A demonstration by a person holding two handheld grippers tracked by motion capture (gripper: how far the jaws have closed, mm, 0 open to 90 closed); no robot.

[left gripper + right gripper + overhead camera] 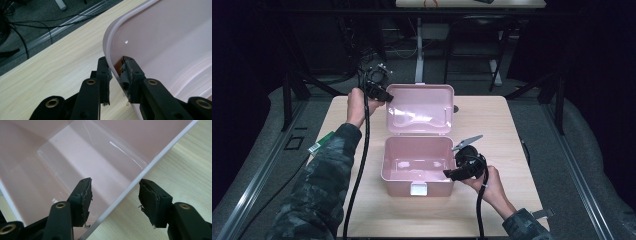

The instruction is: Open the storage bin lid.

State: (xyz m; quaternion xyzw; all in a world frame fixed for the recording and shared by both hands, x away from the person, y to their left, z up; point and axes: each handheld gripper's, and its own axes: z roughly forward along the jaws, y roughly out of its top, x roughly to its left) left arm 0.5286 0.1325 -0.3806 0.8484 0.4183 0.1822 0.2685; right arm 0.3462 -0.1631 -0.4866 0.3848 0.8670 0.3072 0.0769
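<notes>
A pink plastic box (402, 186) stands open at the table's middle, its lid (419, 107) tilted back behind it. My left gripper (387, 97) is at the lid's far left corner. In the left gripper view, the left gripper (116, 62) is shut on the lid's rim (107, 42), one pad outside and one inside. At the box's right wall my right gripper (447, 174) is held low. In the right gripper view, the right gripper (115, 185) is open and straddles that wall (160, 152), with a gap on either side. The box's inside (75, 157) is bare.
The box's white latch (418, 189) faces the near edge of the light wooden table (492, 125). A green object (321, 142) lies at the table's left edge under my left sleeve. Something small and dark (455, 108) sits just right of the lid. Cables trail from both grippers.
</notes>
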